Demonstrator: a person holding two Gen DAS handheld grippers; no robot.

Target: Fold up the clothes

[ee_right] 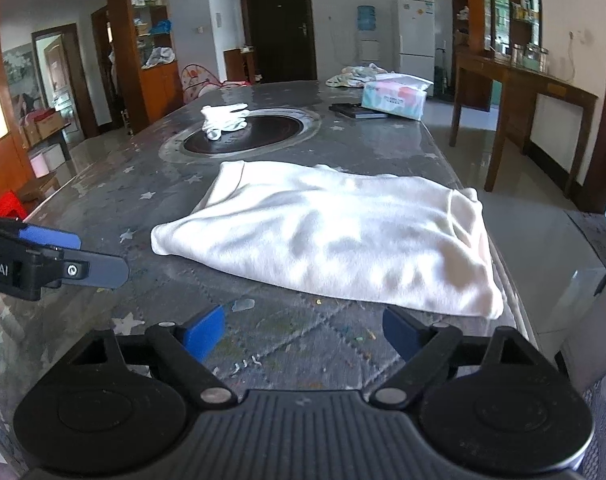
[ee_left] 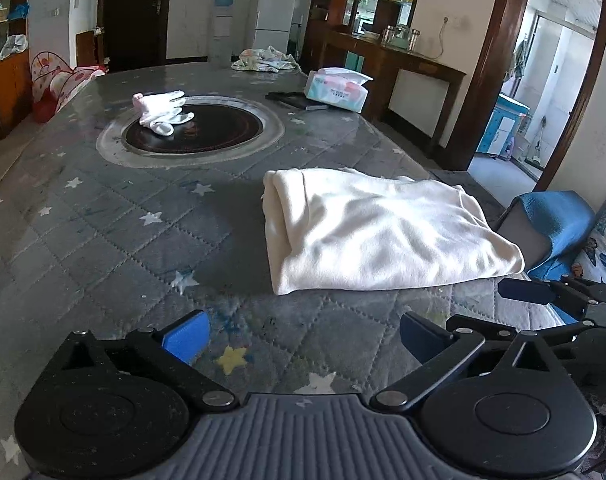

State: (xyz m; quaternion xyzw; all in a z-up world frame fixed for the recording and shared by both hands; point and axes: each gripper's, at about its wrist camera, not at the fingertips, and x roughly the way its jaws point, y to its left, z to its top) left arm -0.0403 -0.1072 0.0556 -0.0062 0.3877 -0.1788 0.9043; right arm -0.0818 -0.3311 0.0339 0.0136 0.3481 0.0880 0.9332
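A white garment [ee_left: 379, 228] lies folded into a thick rectangle on the grey star-patterned table cover [ee_left: 115, 240]; it also shows in the right wrist view [ee_right: 335, 232]. My left gripper [ee_left: 303, 334] is open and empty, just short of the garment's near edge. My right gripper [ee_right: 303, 330] is open and empty, also just short of the near edge. The right gripper shows at the right edge of the left wrist view [ee_left: 559, 300]. The left gripper shows at the left edge of the right wrist view [ee_right: 59, 260].
White gloves [ee_left: 161, 110] lie on a round black hotplate [ee_left: 195, 130] mid-table. A tissue box [ee_left: 337, 88], a dark flat object [ee_left: 297, 100] and crumpled cloth [ee_left: 265, 60] sit at the far end. A blue-backed chair [ee_left: 551, 224] stands at the table's right side.
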